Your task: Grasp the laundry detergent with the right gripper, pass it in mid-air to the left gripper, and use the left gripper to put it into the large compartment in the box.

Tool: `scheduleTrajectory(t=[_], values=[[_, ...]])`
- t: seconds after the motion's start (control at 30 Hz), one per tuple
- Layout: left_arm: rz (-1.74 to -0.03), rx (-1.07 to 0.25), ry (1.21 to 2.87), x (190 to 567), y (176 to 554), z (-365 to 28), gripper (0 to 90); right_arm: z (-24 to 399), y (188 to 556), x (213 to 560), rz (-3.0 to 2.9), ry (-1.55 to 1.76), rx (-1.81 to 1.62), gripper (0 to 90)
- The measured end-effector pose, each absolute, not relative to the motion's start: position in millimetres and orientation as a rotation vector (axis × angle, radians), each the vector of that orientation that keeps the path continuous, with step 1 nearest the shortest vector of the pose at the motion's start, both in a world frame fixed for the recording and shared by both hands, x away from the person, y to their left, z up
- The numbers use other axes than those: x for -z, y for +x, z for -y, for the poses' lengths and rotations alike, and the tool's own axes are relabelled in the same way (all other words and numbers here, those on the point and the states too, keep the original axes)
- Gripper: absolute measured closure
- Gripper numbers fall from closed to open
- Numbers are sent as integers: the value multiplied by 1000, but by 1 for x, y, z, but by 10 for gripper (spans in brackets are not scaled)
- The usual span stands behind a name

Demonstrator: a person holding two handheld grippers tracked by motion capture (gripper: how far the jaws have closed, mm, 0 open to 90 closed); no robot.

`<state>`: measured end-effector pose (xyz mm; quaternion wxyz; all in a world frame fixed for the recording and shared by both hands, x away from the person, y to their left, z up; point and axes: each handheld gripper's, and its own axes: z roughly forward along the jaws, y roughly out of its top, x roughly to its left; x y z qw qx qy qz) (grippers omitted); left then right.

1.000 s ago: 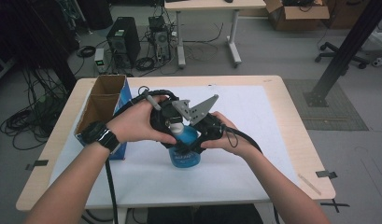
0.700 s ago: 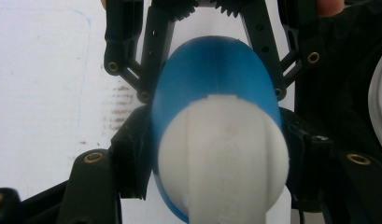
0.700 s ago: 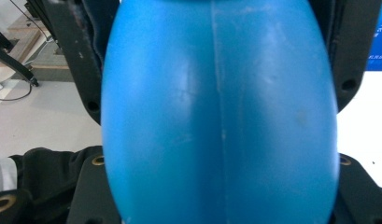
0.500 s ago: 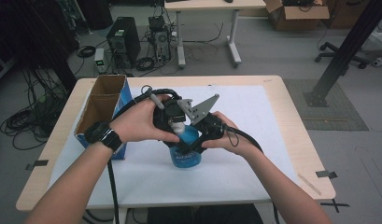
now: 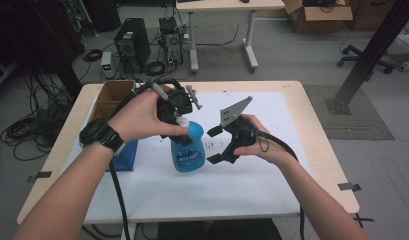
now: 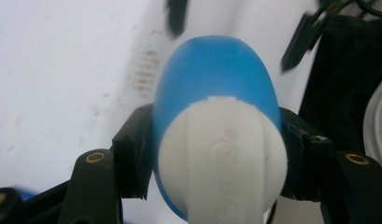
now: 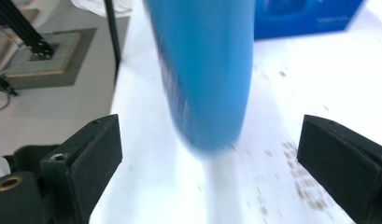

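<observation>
A blue plastic bottle [image 5: 190,149] with a white cap [image 6: 221,158] stands tilted over the white sheet. My left gripper [image 5: 178,121] is shut on its neck just under the cap; in the left gripper view [image 6: 217,154] both black jaws press on the blue neck. To the bottle's right, my right gripper [image 5: 213,145] has just been opening and its jaws stand wide apart with nothing between them. In the right gripper view [image 7: 212,163] the blurred bottle [image 7: 202,70] is just beyond the jaw tips. I cannot tell whether the bottle's base touches the table.
A white sheet [image 5: 242,190] covers most of the wooden table [image 5: 317,125]. An open cardboard box [image 5: 112,97] and a blue carton [image 5: 127,150] sit at the left edge. Computers and cables lie on the floor beyond the table.
My right gripper has let go of the bottle, opened wide and drawn away to the right. My left hand, still gripping the neck, has risen a little and shifted left.
</observation>
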<state>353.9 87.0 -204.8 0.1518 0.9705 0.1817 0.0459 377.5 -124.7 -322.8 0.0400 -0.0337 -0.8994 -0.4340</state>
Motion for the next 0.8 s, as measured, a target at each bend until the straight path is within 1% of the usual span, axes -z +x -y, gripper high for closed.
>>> scheduleTrajectory(t=[0.2,0.33,0.37,0.6,0.8], values=[[-891,-249,2725,173,371,-110,380,158,385,316,2810,-217,1325,60],[-1137,-323,2618,153,382,-129,380,179,388,313,2831,-278,1314,50],[-1216,-345,2569,147,385,-136,380,182,388,313,2838,-288,1310,47],[-1528,-377,2379,117,395,-168,380,211,390,310,2873,-372,1298,45],[-1703,-387,2259,101,399,-194,380,224,392,311,2877,-425,1287,45]])
